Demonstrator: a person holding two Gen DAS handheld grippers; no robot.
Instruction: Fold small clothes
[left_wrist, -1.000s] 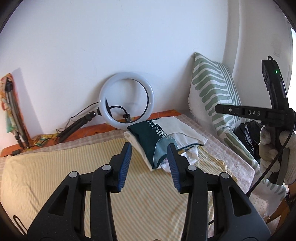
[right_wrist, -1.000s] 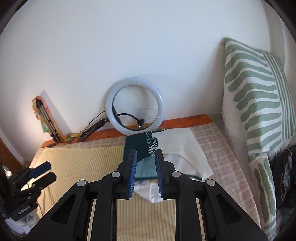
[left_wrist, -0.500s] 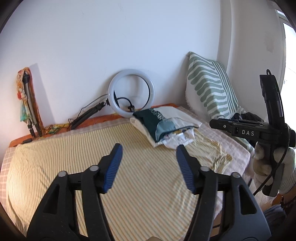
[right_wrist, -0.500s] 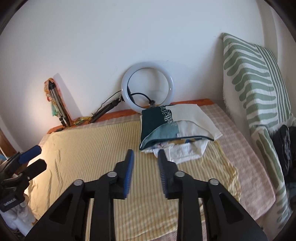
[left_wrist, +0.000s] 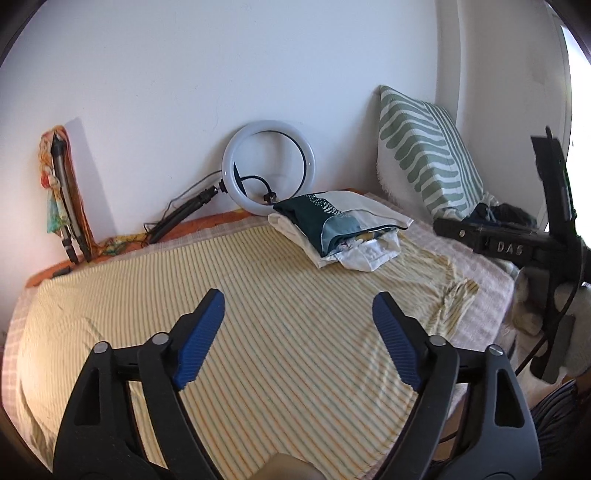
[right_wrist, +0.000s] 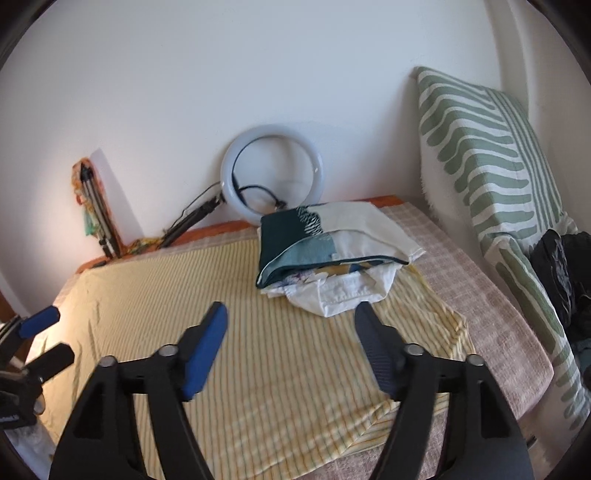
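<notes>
A stack of folded small clothes (left_wrist: 343, 229) lies at the far right of the bed, a dark green and white patterned piece on top, white garments under it. It also shows in the right wrist view (right_wrist: 332, 254). My left gripper (left_wrist: 297, 317) is open and empty, held above the yellow striped sheet (left_wrist: 240, 295), well short of the stack. My right gripper (right_wrist: 291, 328) is open and empty too, above the sheet (right_wrist: 166, 295) in front of the stack. The right gripper's body (left_wrist: 517, 247) shows at the right edge of the left wrist view.
A ring light (left_wrist: 267, 171) leans on the white wall behind the stack. A green-and-white striped pillow (right_wrist: 491, 166) stands at the right. Dark clothing (right_wrist: 561, 266) lies beside it. A folded tripod (left_wrist: 64, 195) leans at the far left. The bed edge is near on the right.
Both grippers have pulled back from the stack toward the near side of the bed. Both have opened wider; the right one was nearly shut a second ago.
</notes>
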